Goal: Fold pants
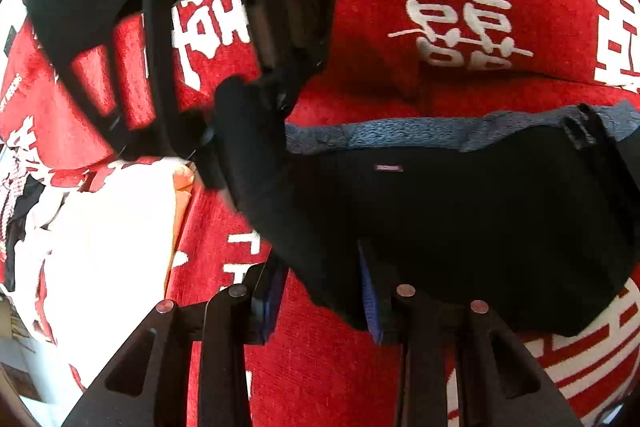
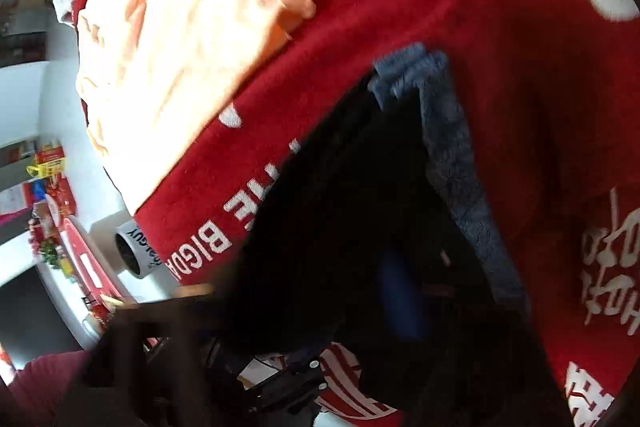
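Black pants [image 1: 480,219] with a blue-grey fleece lining [image 1: 400,133] lie on a red cloth with white characters [image 1: 460,15]. My left gripper [image 1: 320,291] is open low over the pants' near left edge, a fold of black fabric between its blue-padded fingers [image 1: 370,291]. My right gripper [image 1: 244,131] shows in the left wrist view, shut on the pants' left end, which hangs down from it. In the blurred right wrist view the pants [image 2: 340,211] and lining [image 2: 452,163] fill the middle; the fingers there are hidden in dark fabric.
An orange garment [image 2: 188,39] lies folded on the red cloth [image 2: 500,7] left of the pants; it also shows in the left wrist view [image 1: 100,247]. A white roll [image 2: 136,251] and red items sit beyond the cloth's edge on a white surface.
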Demonstrator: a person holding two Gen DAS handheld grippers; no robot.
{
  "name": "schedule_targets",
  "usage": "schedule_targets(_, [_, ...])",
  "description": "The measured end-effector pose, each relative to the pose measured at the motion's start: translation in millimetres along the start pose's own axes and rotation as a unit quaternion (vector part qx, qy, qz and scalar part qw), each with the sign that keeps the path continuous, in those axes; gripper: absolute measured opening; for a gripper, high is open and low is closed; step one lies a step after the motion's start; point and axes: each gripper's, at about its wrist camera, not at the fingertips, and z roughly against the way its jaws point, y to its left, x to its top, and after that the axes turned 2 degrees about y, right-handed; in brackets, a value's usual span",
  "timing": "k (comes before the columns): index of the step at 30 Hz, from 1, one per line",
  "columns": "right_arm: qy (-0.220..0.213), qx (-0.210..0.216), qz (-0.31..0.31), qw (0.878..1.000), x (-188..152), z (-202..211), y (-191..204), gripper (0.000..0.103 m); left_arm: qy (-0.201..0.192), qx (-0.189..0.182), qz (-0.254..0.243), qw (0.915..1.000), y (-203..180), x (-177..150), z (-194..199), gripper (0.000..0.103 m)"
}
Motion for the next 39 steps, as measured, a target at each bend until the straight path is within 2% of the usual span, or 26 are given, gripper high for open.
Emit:
schedule_targets(2, [-0.031,0.017,-0.008,0.999,-16.7,11.8,-12.6,0.018,-0.011,-0.005,-0.011,0.9999,-6.8,4.8,11.2,0.036])
schedule_targets(5, [-0.080,0.066,-0.018,0.994,-49.2,32.9,-32.7,0.018,-0.023,-0.028,-0.010,0.9993,-13.9,16.1,29.6,0.036])
schedule_targets(9, [-0.157,0.141,-0.039,0.977,-112.6,64.4,-67.5,0.018,-0.052,-0.059,-0.033,0.9963,-41.0,36.9,66.2,0.036])
schedule_targets(14, [-0.253,0.214,-0.085,0.940,-212.4,95.2,-121.9,0.019,-0.075,-0.113,-0.061,0.9890,-90.4,62.3,111.1,0.036])
schedule_targets(20, [-0.359,0.262,-0.157,0.882,-346.8,103.0,-199.2,0.020,-0.076,-0.169,-0.128,0.9743,-178.2,84.8,139.2,0.036])
schedule_targets(23, [-0.382,0.276,-0.198,0.860,-401.0,88.1,-240.4,0.021,-0.060,-0.189,-0.173,0.9647,-239.6,87.4,138.8,0.036])
schedule_targets(26, [-0.389,0.279,-0.236,0.846,-442.7,62.6,-277.4,0.022,-0.037,-0.199,-0.205,0.9576,-292.8,79.0,129.1,0.036])
schedule_targets(31, [-0.379,0.289,-0.293,0.829,-484.4,12.6,-335.7,0.021,0.007,-0.193,-0.241,0.9512,-354.7,59.2,96.0,0.036])
schedule_targets(33, [-0.373,0.294,-0.308,0.824,-489.3,-9.2,-350.0,0.021,0.017,-0.183,-0.246,0.9516,-366.9,53.1,89.2,0.038])
schedule_targets(36, [-0.374,0.302,-0.318,0.817,-492.0,-21.7,-356.8,0.022,0.026,-0.194,-0.243,0.9501,-374.1,48.6,84.7,0.058])
schedule_targets(39, [-0.373,0.292,-0.318,0.821,-491.9,-26.2,-353.8,0.022,0.035,-0.196,-0.242,0.9496,-374.7,49.0,84.4,0.059])
